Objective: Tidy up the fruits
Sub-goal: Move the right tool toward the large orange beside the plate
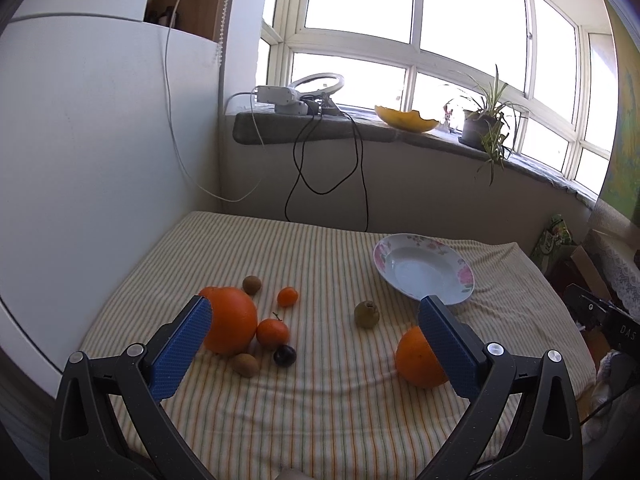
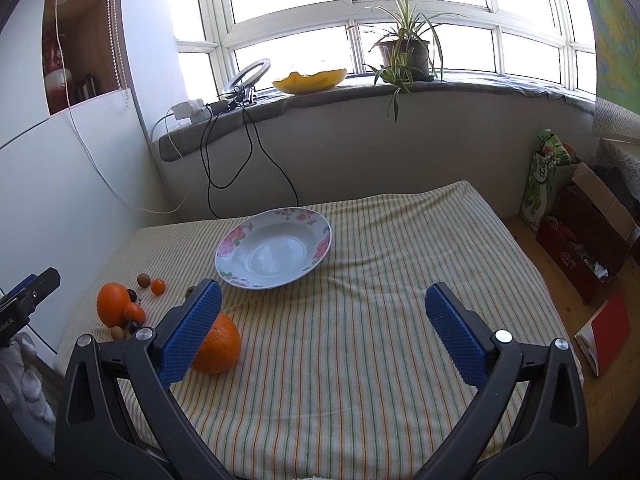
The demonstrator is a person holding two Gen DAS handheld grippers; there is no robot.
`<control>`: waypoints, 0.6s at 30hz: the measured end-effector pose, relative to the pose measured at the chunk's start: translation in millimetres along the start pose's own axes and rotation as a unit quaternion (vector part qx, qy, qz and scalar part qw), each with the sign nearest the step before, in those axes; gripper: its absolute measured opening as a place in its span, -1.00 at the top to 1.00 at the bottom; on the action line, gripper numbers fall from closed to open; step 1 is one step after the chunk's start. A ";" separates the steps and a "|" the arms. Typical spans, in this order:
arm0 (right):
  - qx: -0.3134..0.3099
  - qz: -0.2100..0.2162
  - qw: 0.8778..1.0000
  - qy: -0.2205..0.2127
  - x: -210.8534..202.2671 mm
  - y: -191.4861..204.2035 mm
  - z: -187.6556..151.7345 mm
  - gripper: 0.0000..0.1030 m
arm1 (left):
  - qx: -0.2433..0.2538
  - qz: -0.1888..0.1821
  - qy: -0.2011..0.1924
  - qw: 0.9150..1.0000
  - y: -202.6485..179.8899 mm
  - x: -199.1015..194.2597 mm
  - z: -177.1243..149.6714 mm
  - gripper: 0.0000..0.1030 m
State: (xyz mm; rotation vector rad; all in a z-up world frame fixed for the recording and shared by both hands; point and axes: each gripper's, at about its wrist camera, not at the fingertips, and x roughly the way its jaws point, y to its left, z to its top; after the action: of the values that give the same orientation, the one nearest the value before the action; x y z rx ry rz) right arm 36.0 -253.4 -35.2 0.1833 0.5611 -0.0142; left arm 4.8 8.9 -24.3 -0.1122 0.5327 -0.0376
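Fingers (image 1: 188,344) of both grippers apart, empty; left fingers partly hide big orange (image 1: 236,320), second orange (image 1: 418,360); plate (image 2: 240,236) bare.

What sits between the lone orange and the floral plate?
In the left wrist view, a greenish kiwi-like fruit lies on the striped cloth roughly between the lone orange and the plate.

Left gripper (image 1: 316,344) jaws wide apart over fruits (image 1: 256,324), plate (image 1: 460,276) empty.
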 end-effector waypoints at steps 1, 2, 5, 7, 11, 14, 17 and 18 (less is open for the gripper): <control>0.003 0.006 1.000 0.003 1.4 -1.1 -0.5 -1.00 | -0.003 -0.008 0.006 1.000 0.4 1.9 -1.4 -0.99; 0.006 0.012 1.000 0.006 3.1 -2.1 -1.0 -1.00 | -0.008 -0.016 0.012 1.000 1.4 4.1 -3.2 -0.99; 0.013 0.030 0.999 0.016 8.5 -3.7 -3.1 -1.00 | -0.021 -0.037 0.029 0.999 3.3 10.3 -8.4 -0.97; 0.014 0.039 0.999 0.024 12.9 -3.2 -5.0 -1.00 | -0.031 -0.054 0.043 0.997 4.0 15.6 -12.3 -0.93; 0.026 0.069 0.996 0.047 24.6 -3.1 -9.5 -1.00 | -0.049 -0.080 0.067 0.993 3.0 24.8 -19.0 -0.84; 0.036 0.085 0.994 0.062 33.5 -3.5 -11.7 -0.95 | -0.056 -0.095 0.081 0.991 1.8 30.6 -22.6 -0.83; 0.047 0.103 0.990 0.079 41.9 -4.5 -15.0 -0.92 | -0.065 -0.115 0.097 0.987 -0.3 36.5 -26.3 -0.75; 0.050 0.109 0.989 0.084 45.1 -4.4 -16.4 -0.91 | -0.066 -0.120 0.102 0.985 -1.8 38.5 -27.4 -0.71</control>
State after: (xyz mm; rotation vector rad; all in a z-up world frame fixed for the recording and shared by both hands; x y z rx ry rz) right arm 65.3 -253.2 -73.5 0.3452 0.7068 0.1868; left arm 24.1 2.0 -67.0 -0.3037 0.7249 -0.2518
